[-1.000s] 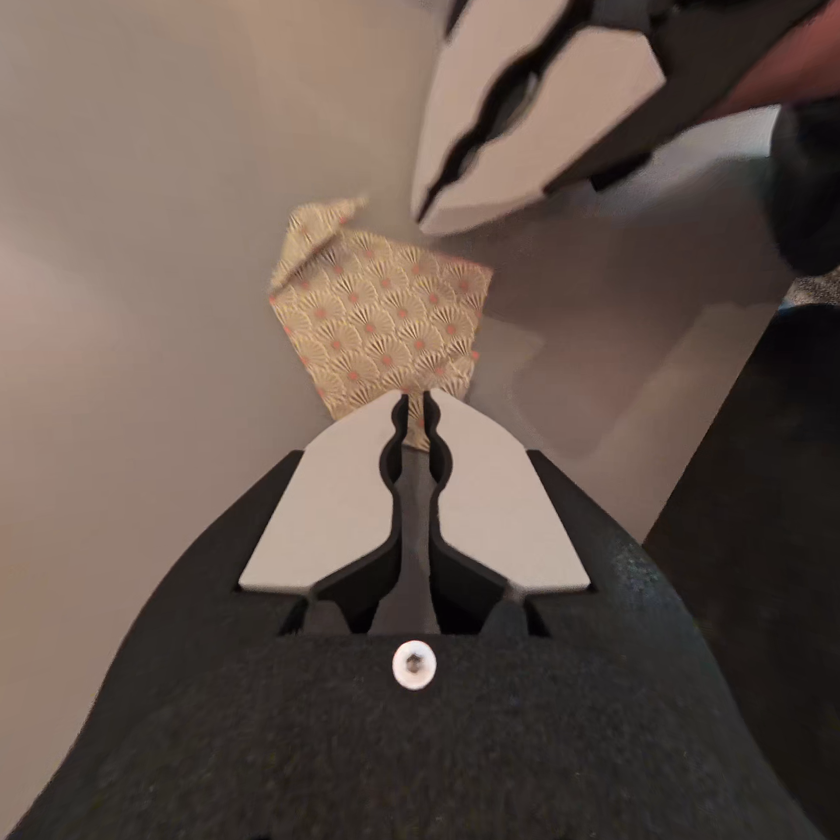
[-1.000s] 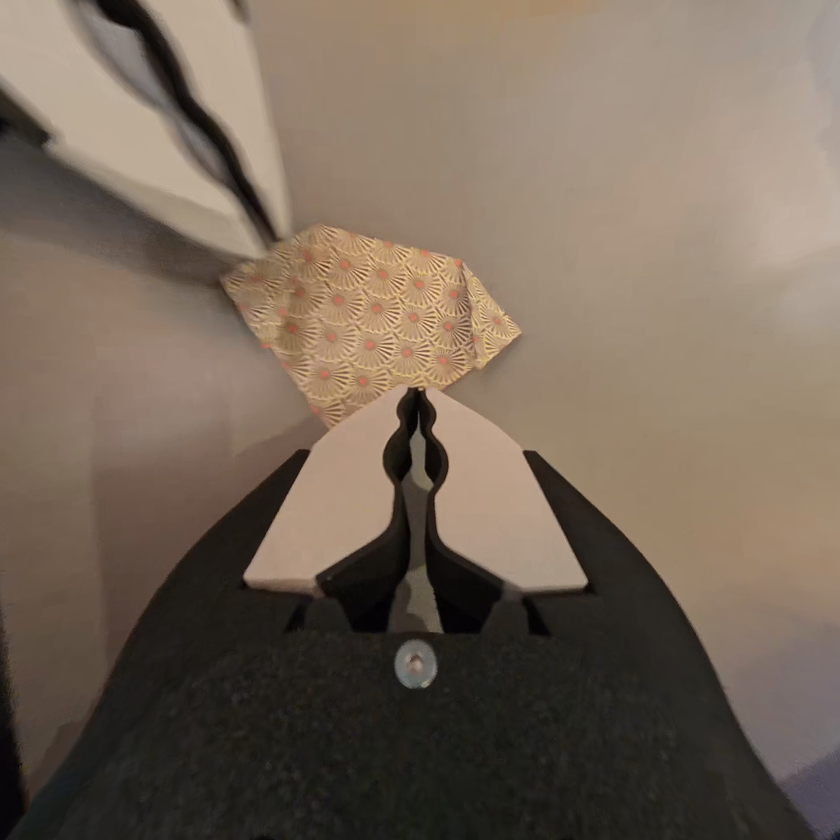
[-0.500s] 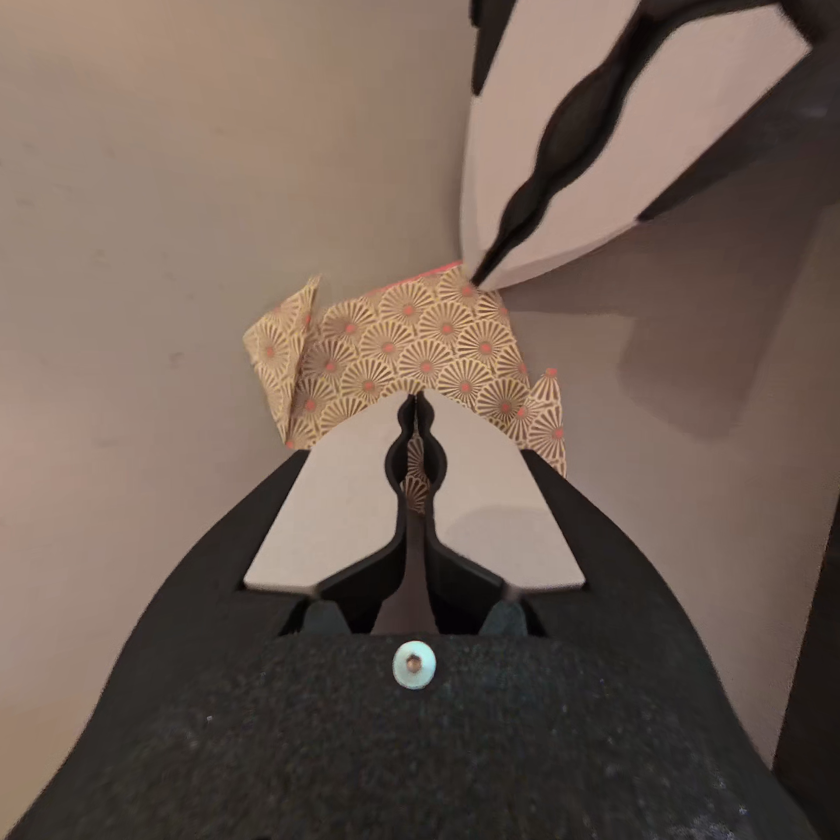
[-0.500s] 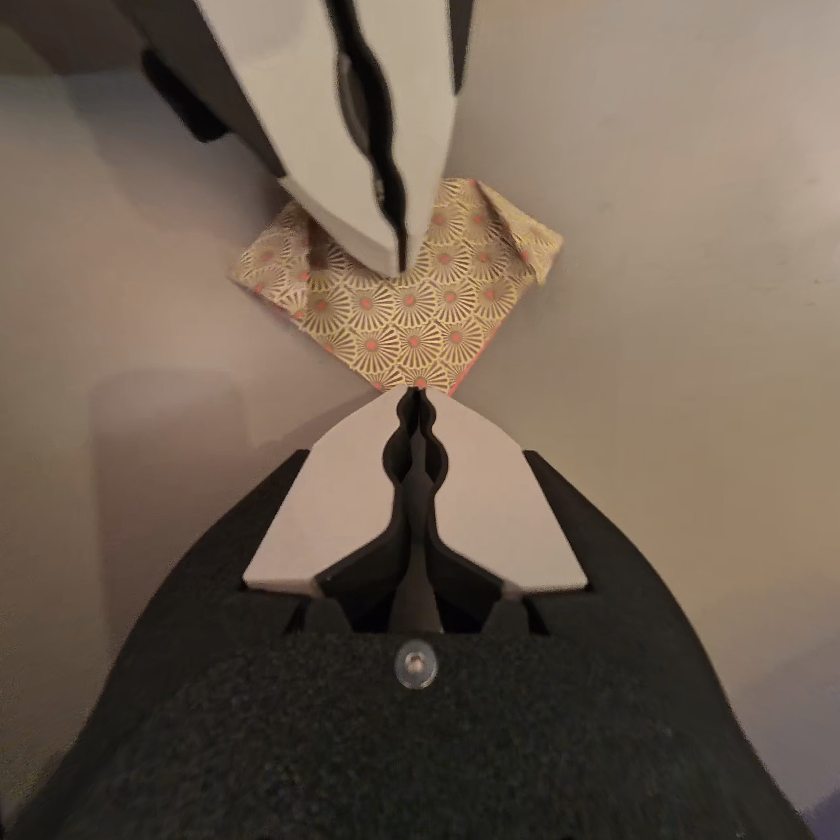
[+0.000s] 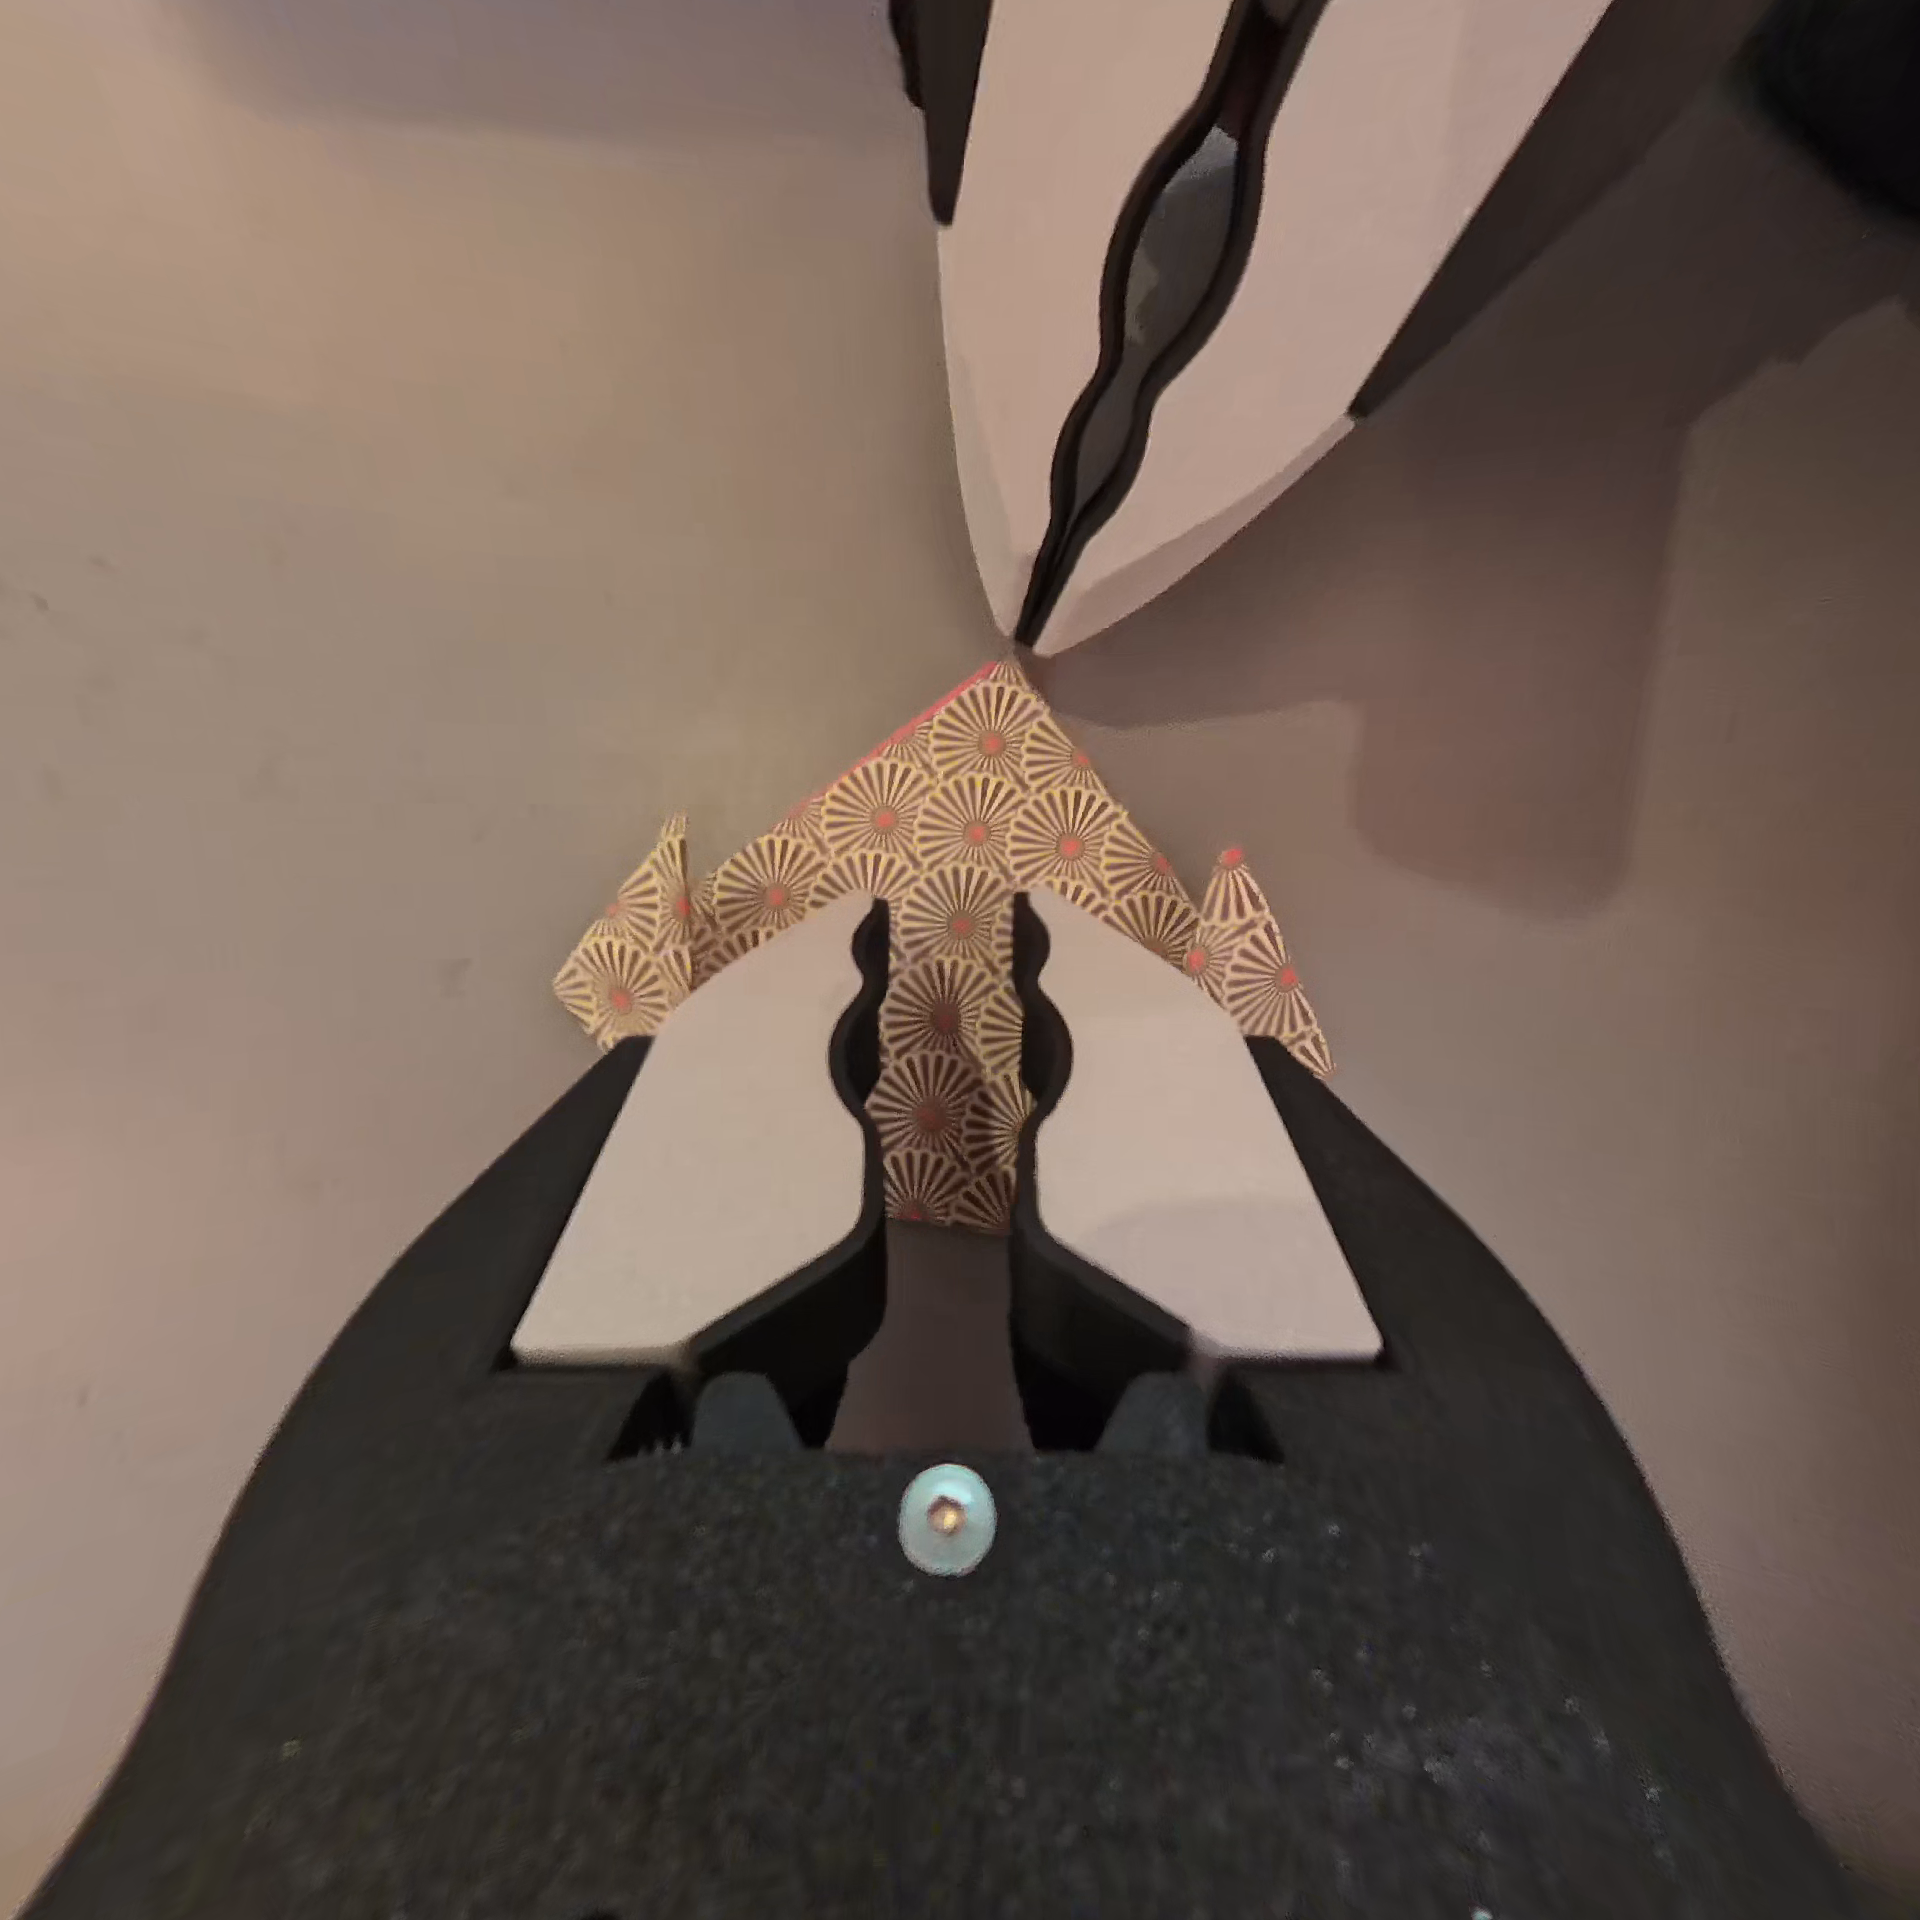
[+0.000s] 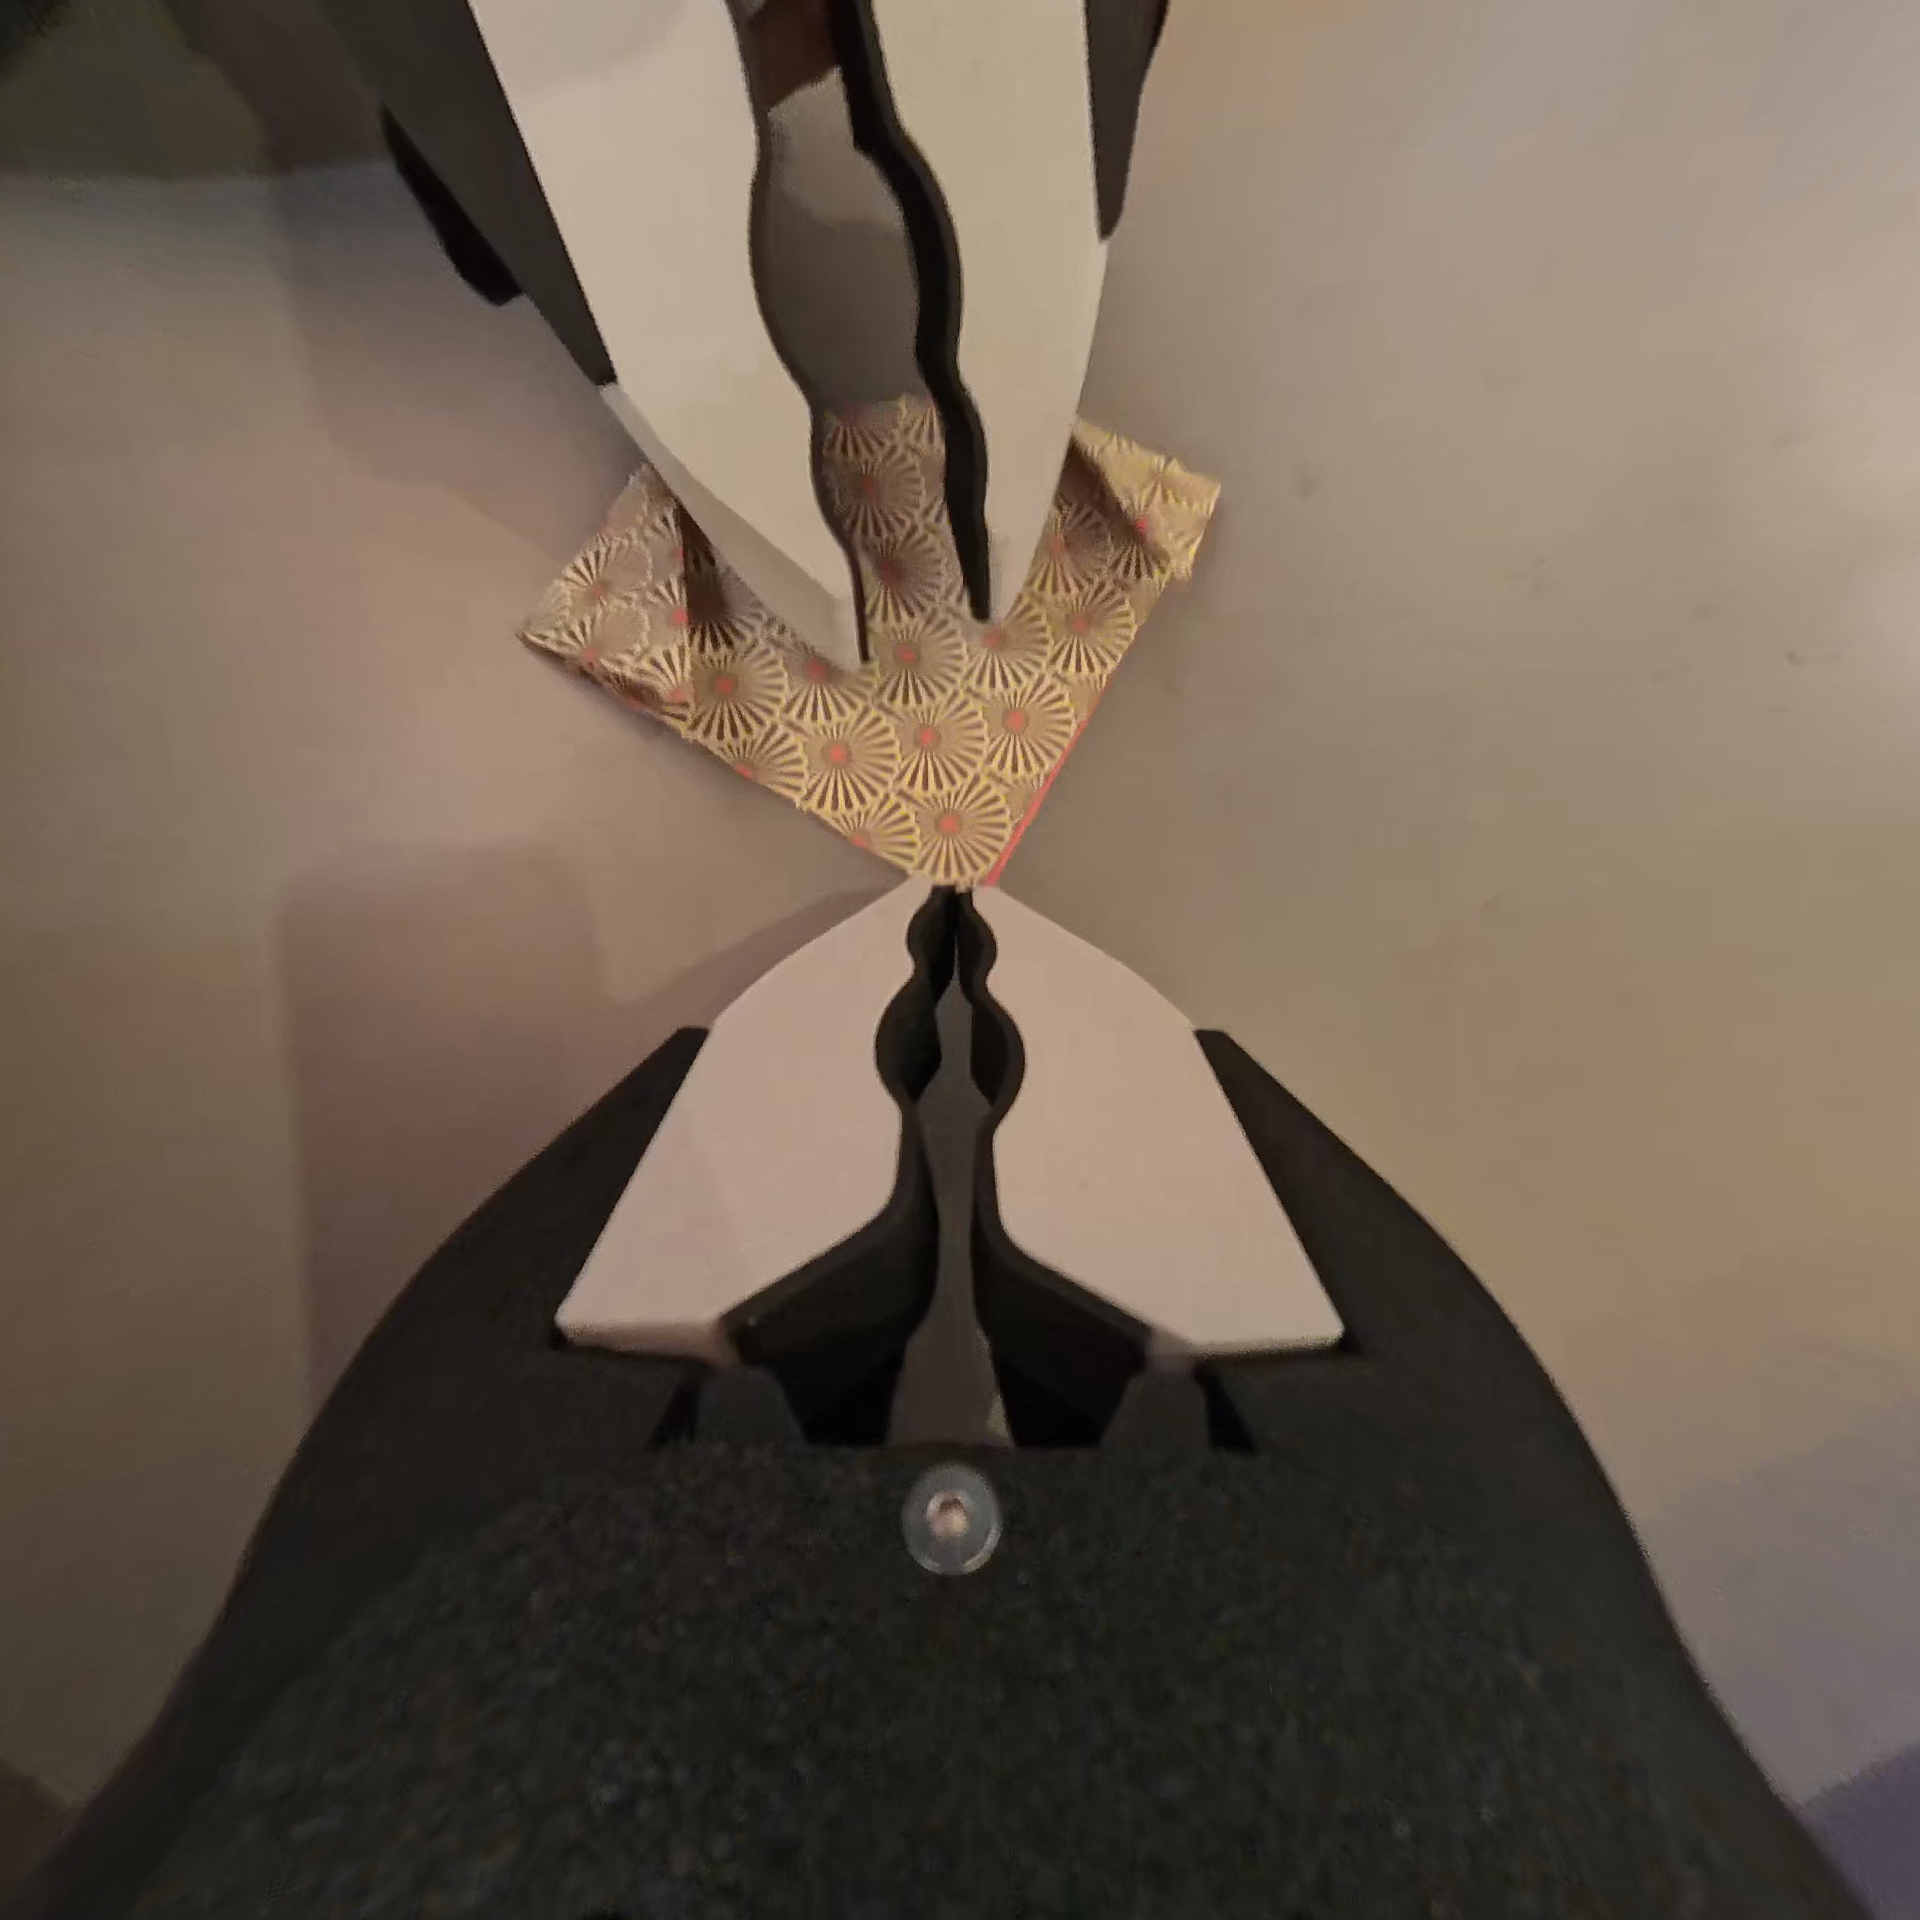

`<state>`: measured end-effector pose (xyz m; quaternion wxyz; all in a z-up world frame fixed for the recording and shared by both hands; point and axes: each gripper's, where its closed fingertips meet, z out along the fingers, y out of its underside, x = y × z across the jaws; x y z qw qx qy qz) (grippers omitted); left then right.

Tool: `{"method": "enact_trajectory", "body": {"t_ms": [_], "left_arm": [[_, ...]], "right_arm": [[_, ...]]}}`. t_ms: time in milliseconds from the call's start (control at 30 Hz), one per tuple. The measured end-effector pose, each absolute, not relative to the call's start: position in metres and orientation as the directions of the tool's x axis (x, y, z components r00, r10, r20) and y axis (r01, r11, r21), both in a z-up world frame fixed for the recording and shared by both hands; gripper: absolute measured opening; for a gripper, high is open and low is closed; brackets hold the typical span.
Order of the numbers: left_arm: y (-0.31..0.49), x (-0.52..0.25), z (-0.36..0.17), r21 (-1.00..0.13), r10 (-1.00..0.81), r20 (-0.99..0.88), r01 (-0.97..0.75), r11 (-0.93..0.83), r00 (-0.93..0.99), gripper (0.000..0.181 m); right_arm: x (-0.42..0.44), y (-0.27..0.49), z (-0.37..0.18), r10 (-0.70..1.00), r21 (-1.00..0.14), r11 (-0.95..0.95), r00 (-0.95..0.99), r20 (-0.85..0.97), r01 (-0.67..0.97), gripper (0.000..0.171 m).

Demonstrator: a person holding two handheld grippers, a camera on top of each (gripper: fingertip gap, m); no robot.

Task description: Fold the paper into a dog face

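Lying flat on the pale table [image 5: 312, 727]: the folded patterned paper [image 5: 966, 831], a squat kite shape with two small ear flaps [image 5: 634, 956] turned up at its sides
Paper's heading: its free corner [image 6: 961, 868] points straight at the right gripper [image 6: 954, 904]; the long axis runs from that corner back under the left gripper [image 5: 951, 914], with the ears across it
Left gripper: parted a little and resting over the wide end of the paper, patterned sheet showing in the slot between the fingers; it looks to be pinning, not pinching
Right gripper: tips drawn together with nothing between them, just at the free corner and seemingly touching its very tip
Relation that matters: corner and right tips meet head-on, so the right side is nearer the point; my guess is the chin corner gets folded next
Risk: paper is light and may slide if the left lifts
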<state>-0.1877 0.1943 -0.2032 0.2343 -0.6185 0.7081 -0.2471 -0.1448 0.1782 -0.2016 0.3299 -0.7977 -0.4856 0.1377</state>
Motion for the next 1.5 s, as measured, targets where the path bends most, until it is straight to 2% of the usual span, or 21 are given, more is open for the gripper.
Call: {"method": "enact_trajectory", "body": {"t_ms": [433,700,967,1133,1267,1333,1400,1467,1500], "left_arm": [[0.191,-0.184,-0.21,-0.598,-0.956,-0.008,-0.765,0.241,-0.294,0.022],[0.193,-0.182,-0.21,-0.64,-0.965,-0.003,-0.741,0.203,-0.263,0.02],[0.194,-0.181,-0.21,-0.671,-0.973,-0.009,-0.72,0.177,-0.231,0.017],[0.194,-0.18,-0.21,-0.671,-0.978,-0.011,-0.724,0.162,-0.209,0.017],[0.194,-0.18,-0.21,-0.67,-0.979,-0.011,-0.726,0.159,-0.204,0.017],[0.194,-0.18,-0.21,-0.666,-0.979,-0.014,-0.729,0.16,-0.203,0.017],[0.197,-0.18,-0.21,-0.654,-0.983,-0.029,-0.74,0.156,-0.181,0.018],[0.204,-0.183,-0.209,-0.634,-0.987,-0.057,-0.758,0.154,-0.153,0.035],[0.205,-0.185,-0.208,-0.626,-0.986,-0.065,-0.763,0.16,-0.153,0.037]], "right_arm": [[-0.131,0.171,-0.209,0.836,-0.63,-0.407,0.547,0.034,0.661,0.008],[-0.142,0.176,-0.209,0.844,-0.656,-0.418,0.536,-0.024,0.628,0.012],[-0.15,0.173,-0.202,0.781,-0.685,-0.561,0.572,-0.25,0.465,0.025],[-0.157,0.173,-0.204,0.735,-0.637,-0.625,0.614,-0.287,0.451,0.027],[-0.165,0.174,-0.201,0.687,-0.608,-0.684,0.637,-0.35,0.403,0.035],[-0.163,0.174,-0.202,0.694,-0.593,-0.679,0.641,-0.327,0.433,0.035],[-0.152,0.178,-0.205,0.718,-0.576,-0.642,0.661,-0.218,0.507,0.035],[-0.149,0.177,-0.205,0.768,-0.561,-0.572,0.631,-0.11,0.598,0.035],[-0.15,0.178,-0.205,0.789,-0.565,-0.537,0.611,-0.073,0.626,0.034]]}}
